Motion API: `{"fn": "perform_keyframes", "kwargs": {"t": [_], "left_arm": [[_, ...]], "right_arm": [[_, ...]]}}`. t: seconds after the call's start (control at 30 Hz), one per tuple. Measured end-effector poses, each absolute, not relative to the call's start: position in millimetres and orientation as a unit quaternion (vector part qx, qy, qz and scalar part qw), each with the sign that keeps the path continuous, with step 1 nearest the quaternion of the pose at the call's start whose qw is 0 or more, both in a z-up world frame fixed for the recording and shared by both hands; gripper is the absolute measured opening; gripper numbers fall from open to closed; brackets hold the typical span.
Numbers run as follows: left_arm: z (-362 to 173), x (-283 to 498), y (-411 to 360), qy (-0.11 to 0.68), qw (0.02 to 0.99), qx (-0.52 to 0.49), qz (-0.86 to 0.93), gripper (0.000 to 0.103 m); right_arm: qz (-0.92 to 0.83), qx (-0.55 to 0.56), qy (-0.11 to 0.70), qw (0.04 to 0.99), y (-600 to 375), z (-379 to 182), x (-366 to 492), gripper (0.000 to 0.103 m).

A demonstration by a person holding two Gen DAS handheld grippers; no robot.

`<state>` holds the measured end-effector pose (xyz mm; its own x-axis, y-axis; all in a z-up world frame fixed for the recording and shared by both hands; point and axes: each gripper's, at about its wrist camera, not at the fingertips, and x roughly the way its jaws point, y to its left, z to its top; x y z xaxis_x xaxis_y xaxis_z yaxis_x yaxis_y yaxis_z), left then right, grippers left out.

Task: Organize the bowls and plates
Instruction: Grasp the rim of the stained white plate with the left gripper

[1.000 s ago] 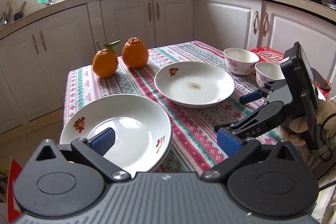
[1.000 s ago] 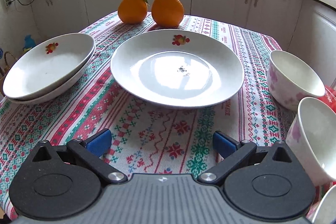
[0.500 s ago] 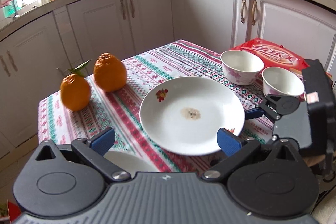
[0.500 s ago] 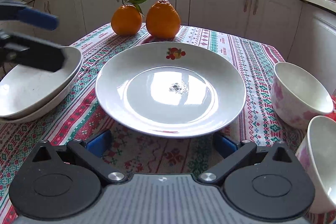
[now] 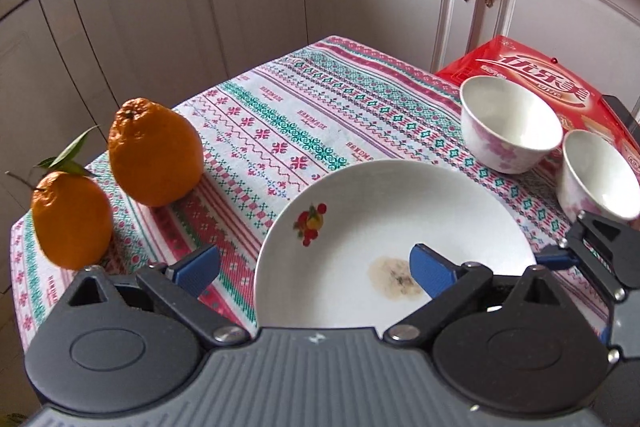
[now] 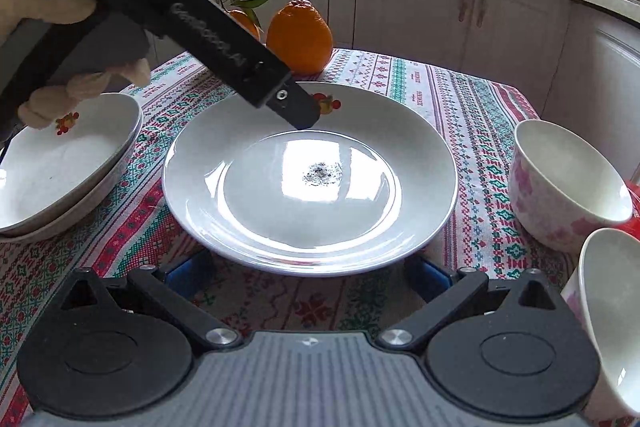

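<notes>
A white plate (image 6: 310, 179) with a fruit motif and a small stain lies mid-table; it also shows in the left wrist view (image 5: 392, 243). My left gripper (image 5: 314, 267) is open above the plate's left rim, one finger over the plate, one over the cloth. My right gripper (image 6: 308, 269) is open at the plate's near edge, its fingertips hidden under the rim. Two stacked white plates (image 6: 60, 167) sit at the left. Two pink-flowered bowls (image 6: 568, 187) (image 6: 612, 315) stand at the right.
Two oranges (image 5: 154, 151) (image 5: 72, 219) sit at the table's far left corner. A red snack packet (image 5: 532, 79) lies behind the bowls. The left gripper's body (image 6: 160, 7) reaches over the plate in the right wrist view. White cabinets surround the table.
My left gripper has swung from the stacked plates to over the middle plate. My right gripper has moved forward until its fingertips slid under the plate's near edge.
</notes>
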<state>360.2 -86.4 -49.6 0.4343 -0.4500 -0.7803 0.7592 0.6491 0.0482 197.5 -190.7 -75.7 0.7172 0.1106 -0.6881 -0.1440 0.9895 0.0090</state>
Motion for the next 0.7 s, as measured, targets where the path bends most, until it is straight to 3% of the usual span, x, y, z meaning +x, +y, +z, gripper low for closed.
{"fn": "perform_keyframes", "kwargs": {"t": [0.4,0.7], "left_arm": [[-68.2,391.1,-110.0,0.445,0.774,0.215,-0.397,0.084],[-71.9,401.0,-117.3,0.464,0.753,0.225,-0.408,0.078]], "right_arm": [[0.071,-0.020,0.366,0.928,-192.2,-74.9,198.1,0.100],[0.072,-0.022,0.365,0.928,-189.9,-75.4,199.6,0.099]]}}
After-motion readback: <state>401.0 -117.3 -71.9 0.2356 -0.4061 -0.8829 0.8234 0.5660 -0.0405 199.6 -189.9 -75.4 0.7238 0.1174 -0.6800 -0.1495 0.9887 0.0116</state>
